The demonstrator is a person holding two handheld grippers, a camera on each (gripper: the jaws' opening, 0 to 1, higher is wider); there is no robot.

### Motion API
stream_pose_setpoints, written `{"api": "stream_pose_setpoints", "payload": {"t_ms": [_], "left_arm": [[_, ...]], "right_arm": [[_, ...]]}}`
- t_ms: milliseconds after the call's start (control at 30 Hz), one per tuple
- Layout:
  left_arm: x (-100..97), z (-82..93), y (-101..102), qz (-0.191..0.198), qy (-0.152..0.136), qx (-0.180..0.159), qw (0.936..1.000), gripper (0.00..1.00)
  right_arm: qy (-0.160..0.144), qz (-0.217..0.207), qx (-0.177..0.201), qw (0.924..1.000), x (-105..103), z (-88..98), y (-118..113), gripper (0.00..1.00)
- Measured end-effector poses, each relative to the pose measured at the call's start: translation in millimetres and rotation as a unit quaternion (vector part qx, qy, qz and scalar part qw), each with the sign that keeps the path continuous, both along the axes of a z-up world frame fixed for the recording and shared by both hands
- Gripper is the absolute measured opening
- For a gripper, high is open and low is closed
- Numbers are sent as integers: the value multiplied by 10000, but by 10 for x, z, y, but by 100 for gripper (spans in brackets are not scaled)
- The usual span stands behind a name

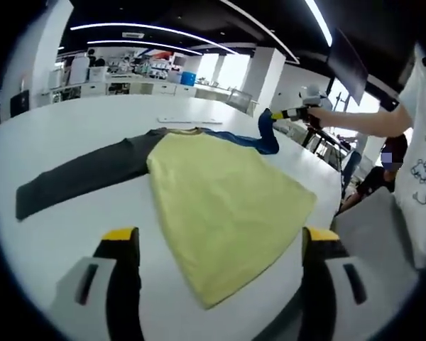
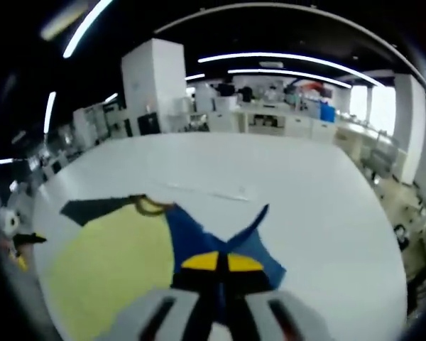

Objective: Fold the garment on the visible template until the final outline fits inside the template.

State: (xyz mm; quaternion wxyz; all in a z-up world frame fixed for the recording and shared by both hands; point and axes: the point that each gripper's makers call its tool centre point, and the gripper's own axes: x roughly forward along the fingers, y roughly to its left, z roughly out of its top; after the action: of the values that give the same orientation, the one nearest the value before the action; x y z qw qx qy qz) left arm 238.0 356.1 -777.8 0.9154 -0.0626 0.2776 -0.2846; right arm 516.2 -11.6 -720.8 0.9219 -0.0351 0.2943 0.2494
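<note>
Two jaws of your left gripper (image 1: 220,245) stand wide apart and hold nothing in the left gripper view, with the yellow body of the garment (image 1: 224,202) lying flat on the white table (image 1: 78,121) straight ahead of them, its hem corner reaching down between the tips. From there the dark grey sleeve (image 1: 82,177) runs out long to the left, while the blue sleeve (image 1: 245,139) stretches away to the far right, where your right gripper (image 1: 287,114) has its end lifted off the table. Beyond the collar, a thin pale outline that may be the template (image 1: 188,120) lies on the table; you cannot tell its extent. In the right gripper view, your right gripper (image 2: 218,264) is closed on the blue sleeve (image 2: 220,238), the cloth bunched and peaking just past the tips. The yellow body (image 2: 110,266) lies to the left of those jaws, so the sleeve's long axis points back across toward it. That hand is the nearer one for carrying the sleeve inward over the body; the grey sleeve sits closer to your free left gripper.
</note>
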Motion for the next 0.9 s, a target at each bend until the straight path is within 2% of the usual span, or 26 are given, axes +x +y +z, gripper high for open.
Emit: {"api": "stream_pose_setpoints", "payload": {"t_ms": [100,200,333,567,633,900], "left_arm": [[30,18,14,51,-64,-63,9999,92],[47,4,57,37,-114,60,9999,91],[50,29,55,95,-159,3,9998,91],[36,41,80,197,-197,-71,9996,90],[38,49,89,213,-217,-94,9995,90],[48,35,91,263,-199,-139,9994,89]], "right_arm": [[-32,197,25,9998,-44,52,243,0],[-74,369,109,9992,43,103,446,0],[-133,568,233,9980,10,184,766,0],[-95,899,372,9952,28,164,1214,0],[-64,987,527,9937,25,165,1384,0],[-18,1364,766,9877,2,213,1918,0]]}}
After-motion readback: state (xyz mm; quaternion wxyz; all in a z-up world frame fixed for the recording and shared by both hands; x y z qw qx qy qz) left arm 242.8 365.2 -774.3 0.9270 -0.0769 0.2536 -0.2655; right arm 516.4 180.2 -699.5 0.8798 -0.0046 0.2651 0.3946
